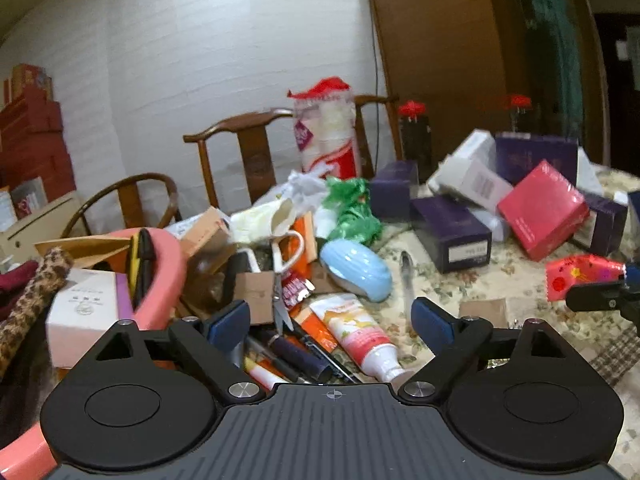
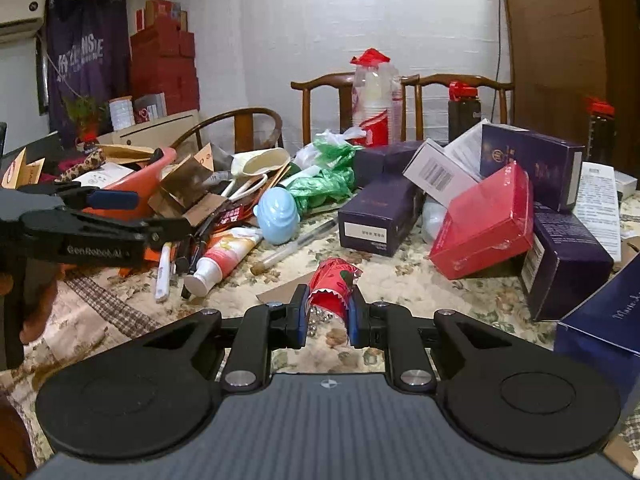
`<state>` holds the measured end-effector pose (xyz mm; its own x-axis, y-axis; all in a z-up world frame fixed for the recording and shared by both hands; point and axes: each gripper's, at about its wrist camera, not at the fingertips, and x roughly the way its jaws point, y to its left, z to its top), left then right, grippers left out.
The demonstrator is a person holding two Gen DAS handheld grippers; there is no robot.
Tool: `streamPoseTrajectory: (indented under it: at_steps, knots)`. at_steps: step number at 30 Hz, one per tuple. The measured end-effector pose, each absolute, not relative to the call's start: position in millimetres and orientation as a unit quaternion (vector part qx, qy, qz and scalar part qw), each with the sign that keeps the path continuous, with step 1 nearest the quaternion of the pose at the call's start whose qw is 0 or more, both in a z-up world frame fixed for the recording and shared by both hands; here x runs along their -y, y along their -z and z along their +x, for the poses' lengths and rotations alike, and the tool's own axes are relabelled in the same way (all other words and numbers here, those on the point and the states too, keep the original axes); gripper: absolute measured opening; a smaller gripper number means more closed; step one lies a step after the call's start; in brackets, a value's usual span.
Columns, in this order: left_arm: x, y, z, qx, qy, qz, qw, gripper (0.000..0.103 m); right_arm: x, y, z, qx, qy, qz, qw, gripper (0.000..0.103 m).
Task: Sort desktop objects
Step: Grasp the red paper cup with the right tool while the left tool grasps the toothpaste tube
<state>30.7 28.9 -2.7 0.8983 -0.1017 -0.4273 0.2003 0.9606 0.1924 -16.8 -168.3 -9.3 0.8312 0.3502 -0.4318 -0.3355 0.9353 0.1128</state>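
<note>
Red foil packet point(image 2: 332, 286) sits pinched between the blue pads of my right gripper point(image 2: 329, 320), jaws nearly closed on it, just above the floral tablecloth point(image 2: 420, 280) near the table's front edge. The packet's torn, jagged end faces the camera.

My left gripper point(image 1: 332, 320) is spread wide and holds nothing. It hovers over a heap at the table's left side: a white and orange tube point(image 1: 356, 336), scissors point(image 1: 280, 276), pens point(image 1: 296, 354) and cardboard scraps. A pale blue rounded object point(image 1: 356, 270) lies just past the tube, with a clear pen point(image 1: 407, 280) beside it on the cloth. A pink basket point(image 1: 160, 276) at the left edge carries a white box point(image 1: 86, 308).

Toward the right side, a red box point(image 2: 486, 222) leans against dark purple boxes point(image 2: 380, 214). Crumpled green plastic point(image 2: 326, 180) and a sleeve of cups point(image 2: 374, 100) stand near the back edge, with wooden chairs point(image 2: 320, 100) behind.

From the right view, the left gripper point(image 2: 116, 200) shows side on above the heap.
</note>
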Motion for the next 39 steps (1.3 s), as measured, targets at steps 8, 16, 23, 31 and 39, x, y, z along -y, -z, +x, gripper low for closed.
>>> streamPoseTrajectory:
  at_steps: [8, 16, 23, 31, 39]
  knots:
    - [4, 31, 78, -0.277, 0.065, 0.118, 0.951, 0.073, 167, 13, -10, -0.226, -0.189, 0.028, 0.955, 0.021]
    - [-8, 50, 95, -0.303, 0.049, 0.083, 0.948, 0.043, 173, 13, -6, -0.22, -0.184, 0.038, 0.957, 0.026]
    - [-17, 43, 82, -0.277, 0.074, 0.047, 0.957, 0.034, 173, 15, -4, -0.221, -0.182, 0.051, 0.957, 0.026]
    - [-22, 17, 60, -0.238, 0.078, 0.054, 0.967, 0.034, 164, 6, -11, -0.209, -0.184, 0.048, 0.959, 0.026]
    - [-36, -24, 32, -0.186, 0.072, 0.061, 0.978, 0.035, 143, -17, -15, -0.181, -0.199, 0.043, 0.962, 0.026]
